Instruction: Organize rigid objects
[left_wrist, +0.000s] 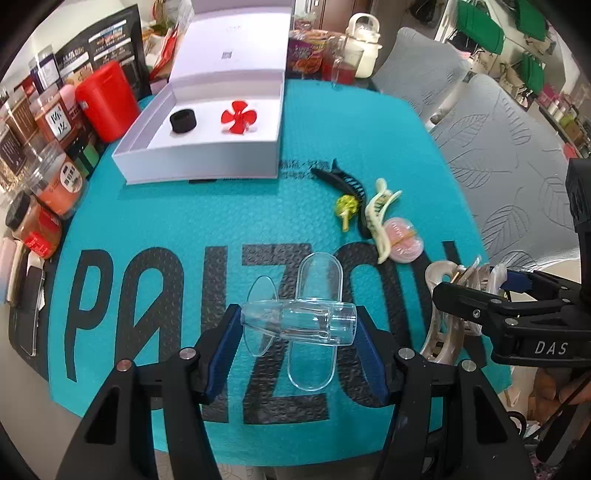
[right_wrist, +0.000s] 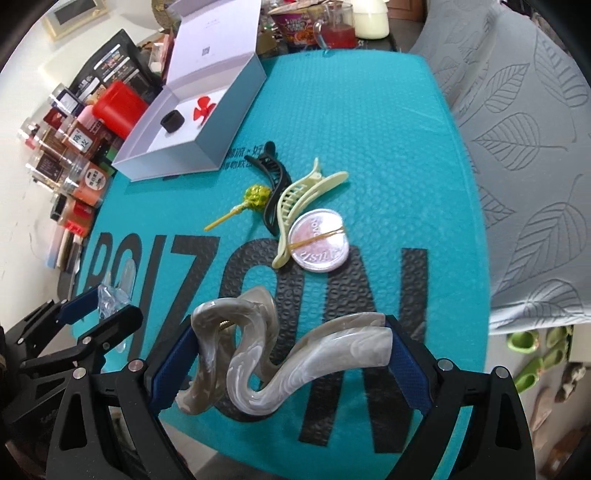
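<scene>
Crosswise, clear case (left_wrist: 299, 323) between left gripper (left_wrist: 297, 350) fingers (left_wrist: 225, 350), long axis left-right

Stood beside a grey leaf-quilted sofa (right_wrist: 524, 155) at three o'clock; backed at ten o'clock by a white wall (right_wrist: 22, 155); lit by even daylight.

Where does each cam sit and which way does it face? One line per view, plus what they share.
Left wrist: on the left claw, angled down at the teal mat; clamps a clear plastic piece; right claw at the frame's right edge.
Right wrist: on the right claw, angled down at the mat; clamps a marbled hair clip; left claw at lower left.
Shared: white box, black clip, cream clip, round pink compact.
</scene>
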